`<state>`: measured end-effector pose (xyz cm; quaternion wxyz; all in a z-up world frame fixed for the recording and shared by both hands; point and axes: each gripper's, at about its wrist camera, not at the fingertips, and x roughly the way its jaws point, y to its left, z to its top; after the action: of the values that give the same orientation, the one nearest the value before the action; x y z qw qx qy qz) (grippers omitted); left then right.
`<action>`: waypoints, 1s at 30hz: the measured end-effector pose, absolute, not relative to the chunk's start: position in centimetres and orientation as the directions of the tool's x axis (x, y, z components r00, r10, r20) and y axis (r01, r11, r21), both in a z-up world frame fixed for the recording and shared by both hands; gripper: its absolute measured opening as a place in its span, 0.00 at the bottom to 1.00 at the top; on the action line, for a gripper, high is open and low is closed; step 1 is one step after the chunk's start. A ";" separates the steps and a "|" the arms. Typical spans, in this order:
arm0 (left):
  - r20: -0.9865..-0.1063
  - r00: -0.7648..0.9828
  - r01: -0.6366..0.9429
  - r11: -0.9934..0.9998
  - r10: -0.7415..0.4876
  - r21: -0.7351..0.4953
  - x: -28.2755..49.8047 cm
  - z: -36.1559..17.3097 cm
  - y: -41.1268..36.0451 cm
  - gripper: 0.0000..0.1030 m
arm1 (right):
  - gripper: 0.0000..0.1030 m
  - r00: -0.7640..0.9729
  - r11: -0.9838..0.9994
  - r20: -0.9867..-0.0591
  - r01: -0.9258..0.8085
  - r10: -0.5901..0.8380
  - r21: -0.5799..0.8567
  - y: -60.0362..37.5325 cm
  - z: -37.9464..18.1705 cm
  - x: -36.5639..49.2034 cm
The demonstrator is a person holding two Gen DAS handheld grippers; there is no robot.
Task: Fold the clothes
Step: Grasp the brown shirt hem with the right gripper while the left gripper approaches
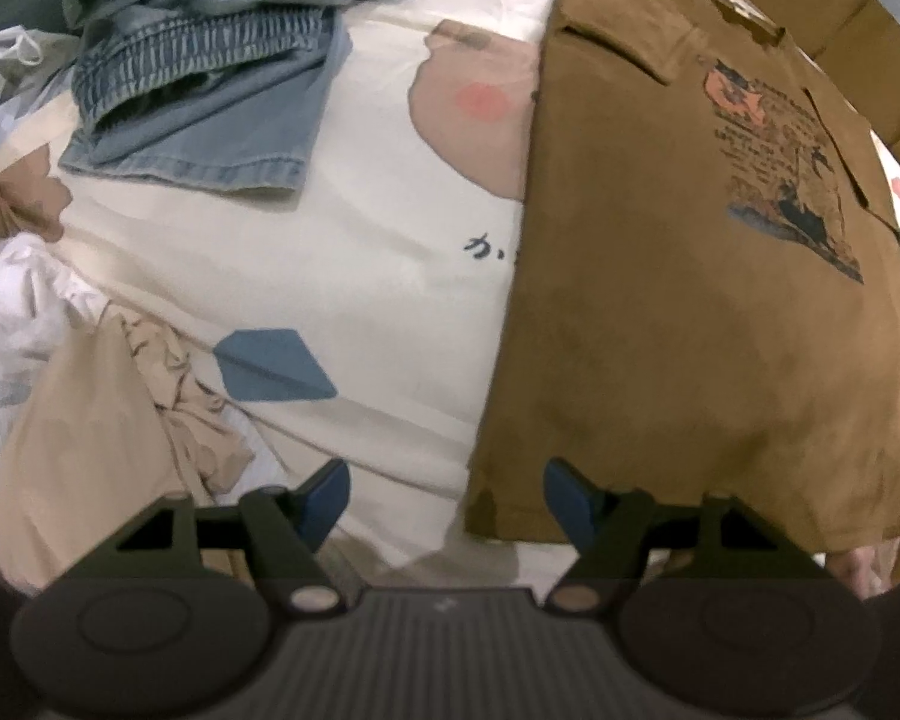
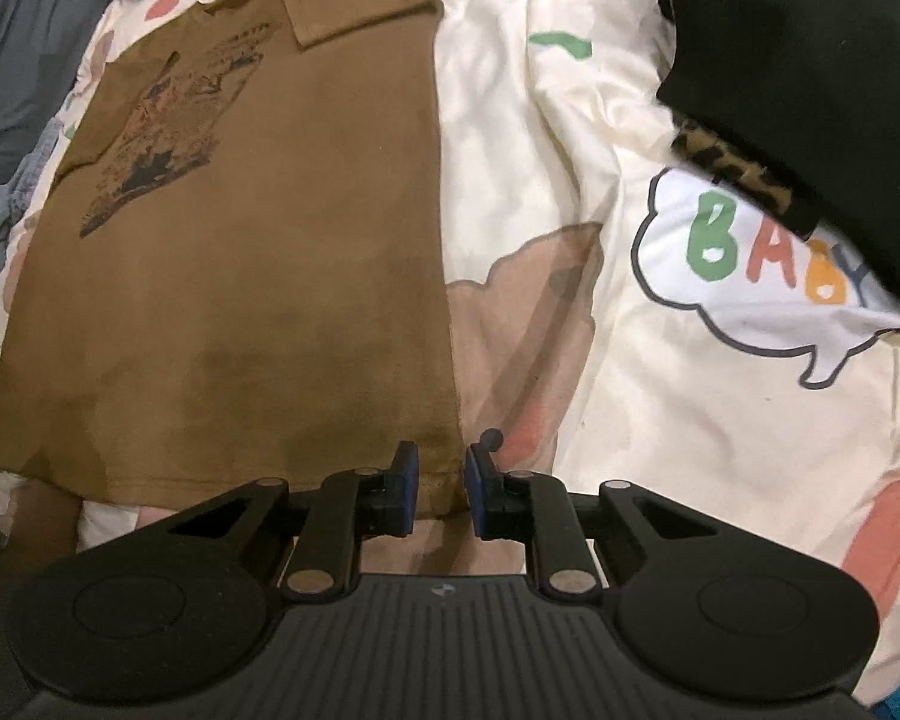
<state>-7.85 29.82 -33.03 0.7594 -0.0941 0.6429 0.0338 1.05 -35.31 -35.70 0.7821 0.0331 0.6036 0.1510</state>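
Cream bedding (image 2: 660, 396) printed with cartoon shapes covers the bed, and everything shown is laid on it. A speech bubble lettered "BABY" (image 2: 768, 276) is printed on its right side in the right wrist view, and a blue patch (image 1: 273, 363) near the middle of the left wrist view.

A brown shirt (image 1: 690, 312) (image 2: 240, 252) is spread flat on the bedding, its sleeves folded inward and its collar at the far end. A dark graphic print (image 1: 792, 174) (image 2: 162, 126) is seen on its upper part. Its near hem lies just in front of both claws.

A pile of blue denim clothing (image 1: 210, 60) is heaped at the far left in the left wrist view, well apart from the shirt. A black garment (image 2: 810, 72) with a leopard-print piece (image 2: 732, 165) under its edge sits at the far right in the right wrist view. Beige fabric (image 1: 102, 420) and white fabric (image 1: 24, 306) are bunched at the near left in the left wrist view.

The left claw (image 1: 447, 495) is spread wide with nothing between its blue pads; the shirt's near left corner lies just beside its right finger. The right claw (image 2: 441, 474) is narrowed to a small gap, and the shirt's near right corner sits in that gap; whether the pads press the cloth cannot be told.

No containers are seen.
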 end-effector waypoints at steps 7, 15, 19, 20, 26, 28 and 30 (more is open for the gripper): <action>-0.985 0.159 -0.185 0.978 -0.063 -0.092 -7.7 -33.5 30.2 0.72 | 0.17 0.166 0.957 -0.950 -0.168 0.263 0.235 -35.7 -38.7 1.4; -0.987 0.147 -0.182 0.980 -0.060 -0.087 -7.7 -33.8 30.3 0.72 | 0.18 0.151 0.961 -0.957 -0.159 0.249 0.225 -34.7 -39.6 1.7; -0.986 0.151 -0.203 0.974 -0.065 -0.096 -7.6 -34.4 30.5 0.72 | 0.19 0.141 0.965 -0.963 -0.167 0.229 0.204 -33.9 -39.6 1.7; -0.986 0.152 -0.207 0.973 -0.068 -0.099 -7.6 -34.7 30.5 0.72 | 0.19 0.135 0.965 -0.965 -0.168 0.226 0.203 -33.7 -39.6 1.7; -0.986 0.147 -0.204 0.973 -0.083 -0.113 -7.6 -36.3 30.1 0.72 | 0.12 0.090 0.953 -0.966 -0.208 0.242 0.220 -32.6 -39.6 1.4; -0.986 0.142 -0.199 0.973 -0.088 -0.116 -7.6 -36.9 29.8 0.71 | 0.02 0.075 0.950 -0.964 -0.204 0.255 0.235 -32.6 -39.6 1.4; -0.985 0.141 -0.199 0.972 -0.099 -0.126 -7.7 -37.5 29.8 0.67 | 0.02 0.072 0.953 -0.965 -0.187 0.254 0.237 -33.0 -39.5 1.3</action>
<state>-7.68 29.81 -37.50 0.7467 -0.1139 0.6545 0.0337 1.32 -32.96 -39.54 0.7316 0.0253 0.6644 0.1505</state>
